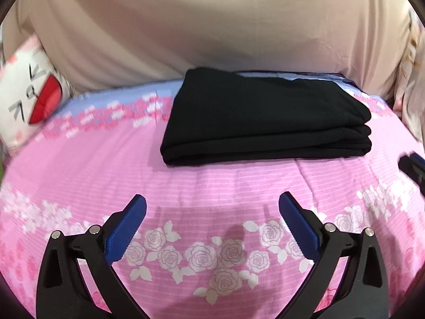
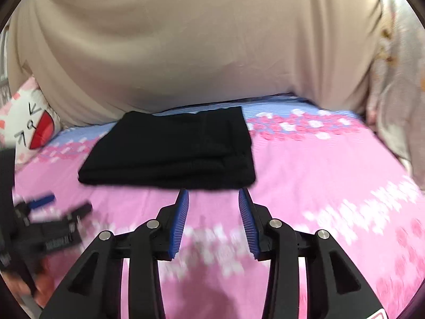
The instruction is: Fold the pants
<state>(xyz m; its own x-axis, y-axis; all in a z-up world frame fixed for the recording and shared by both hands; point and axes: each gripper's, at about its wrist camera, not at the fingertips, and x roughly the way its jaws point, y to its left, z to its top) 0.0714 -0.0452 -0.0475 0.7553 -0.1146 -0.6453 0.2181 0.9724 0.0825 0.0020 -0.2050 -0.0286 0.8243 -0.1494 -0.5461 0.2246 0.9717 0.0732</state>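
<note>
The black pants (image 1: 265, 117) lie folded into a thick rectangle on the pink flowered bed sheet (image 1: 186, 175). They also show in the right wrist view (image 2: 170, 148). My left gripper (image 1: 212, 202) is open and empty, hovering over the sheet in front of the pants. My right gripper (image 2: 213, 194) is open and empty, its fingertips just short of the pants' near edge. The left gripper shows blurred at the left of the right wrist view (image 2: 50, 218). The right gripper's tip shows at the right edge of the left wrist view (image 1: 413, 167).
A beige curtain (image 1: 212, 26) hangs behind the bed. A white pillow with a red mouth print (image 1: 32, 98) lies at the back left. A pale patterned fabric (image 2: 398, 93) hangs at the right.
</note>
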